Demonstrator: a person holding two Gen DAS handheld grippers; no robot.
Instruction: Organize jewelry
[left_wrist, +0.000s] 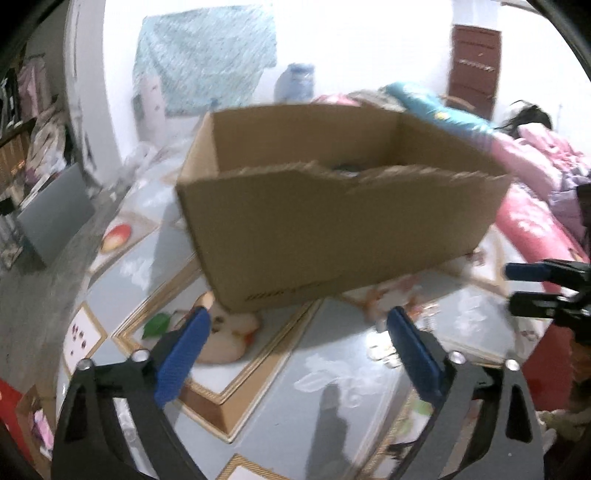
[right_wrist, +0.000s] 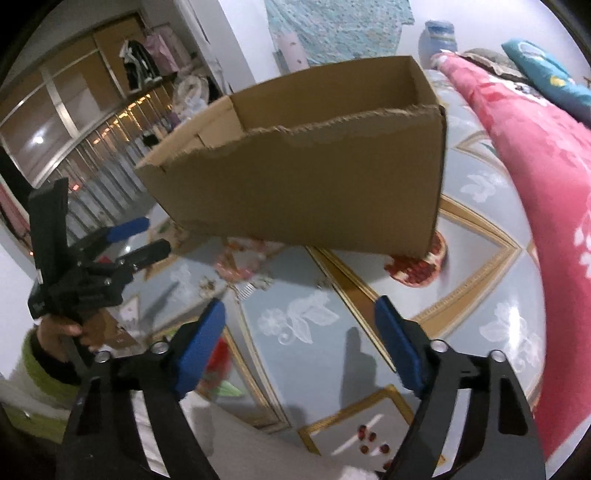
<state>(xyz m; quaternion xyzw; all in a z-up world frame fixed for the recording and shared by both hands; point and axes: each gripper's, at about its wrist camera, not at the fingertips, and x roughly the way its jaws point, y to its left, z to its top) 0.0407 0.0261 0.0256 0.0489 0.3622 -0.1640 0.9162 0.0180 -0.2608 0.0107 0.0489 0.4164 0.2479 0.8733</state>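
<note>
An open brown cardboard box (left_wrist: 332, 221) with a torn front rim stands on the patterned table; it also shows in the right wrist view (right_wrist: 314, 188). Small pale jewelry pieces (left_wrist: 384, 352) lie on the tablecloth near my left gripper's right finger, and a small comb-like piece (right_wrist: 245, 288) lies below the box in the right wrist view. My left gripper (left_wrist: 297, 325) is open and empty, just in front of the box. My right gripper (right_wrist: 299, 314) is open and empty, short of the box. Each gripper shows at the edge of the other's view, the right (left_wrist: 517, 284) and the left (right_wrist: 155, 236).
The table has a glossy blue-grey cloth (left_wrist: 258, 417) with fruit pictures. A red and pink quilt (right_wrist: 535, 184) lies along the right side. A grey laptop-like slab (left_wrist: 55, 214) sits at the left. A wardrobe (right_wrist: 74, 110) stands behind.
</note>
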